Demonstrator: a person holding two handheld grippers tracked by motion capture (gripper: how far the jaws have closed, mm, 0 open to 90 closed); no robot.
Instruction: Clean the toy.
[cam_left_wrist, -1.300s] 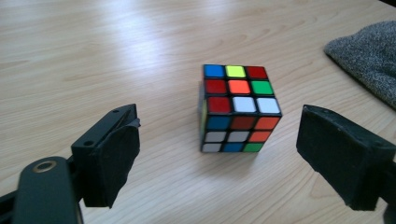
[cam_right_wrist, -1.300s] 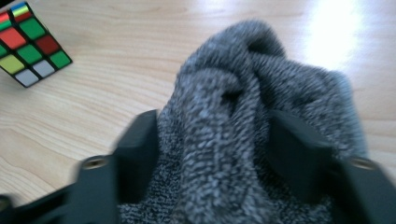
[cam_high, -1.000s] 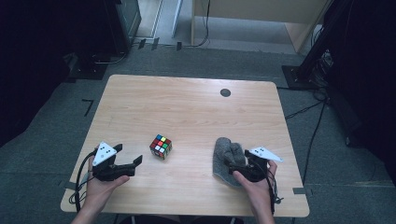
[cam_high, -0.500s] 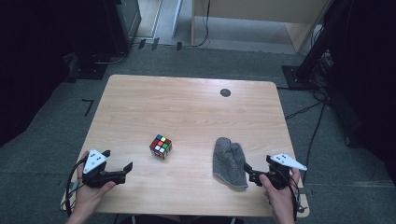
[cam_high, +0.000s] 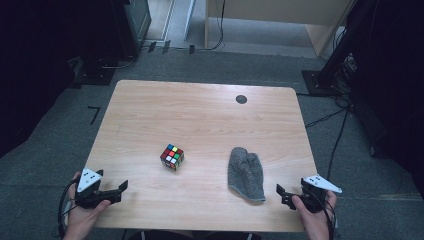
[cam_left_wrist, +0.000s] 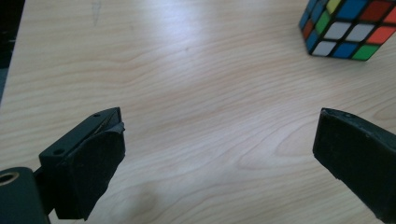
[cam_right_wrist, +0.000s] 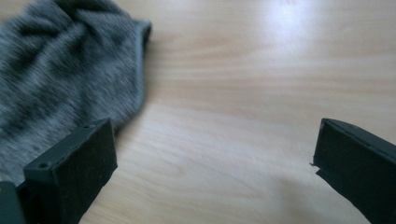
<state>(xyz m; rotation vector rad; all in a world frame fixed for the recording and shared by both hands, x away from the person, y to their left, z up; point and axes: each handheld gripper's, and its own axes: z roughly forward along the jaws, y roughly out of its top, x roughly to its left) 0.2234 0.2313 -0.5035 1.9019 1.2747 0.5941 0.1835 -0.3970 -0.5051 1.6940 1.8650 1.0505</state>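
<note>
L gripper (cam_high: 121, 187) wide open w/ nothing held, near-left of cube (cam_high: 172, 157); R gripper (cam_high: 281, 194) open, empty, just right of grey cloth (cam_high: 246, 173).

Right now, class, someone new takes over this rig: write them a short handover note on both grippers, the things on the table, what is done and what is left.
Left gripper: open, empty, at the table's near left edge.
Right gripper: open, empty, at the near right edge.
Puzzle cube: mid-table, untouched by either gripper.
Grey cloth: lying free, crumpled, right of the cube.
Done: nothing is held.
Left: whatever handling of cube or cloth comes next.
</note>
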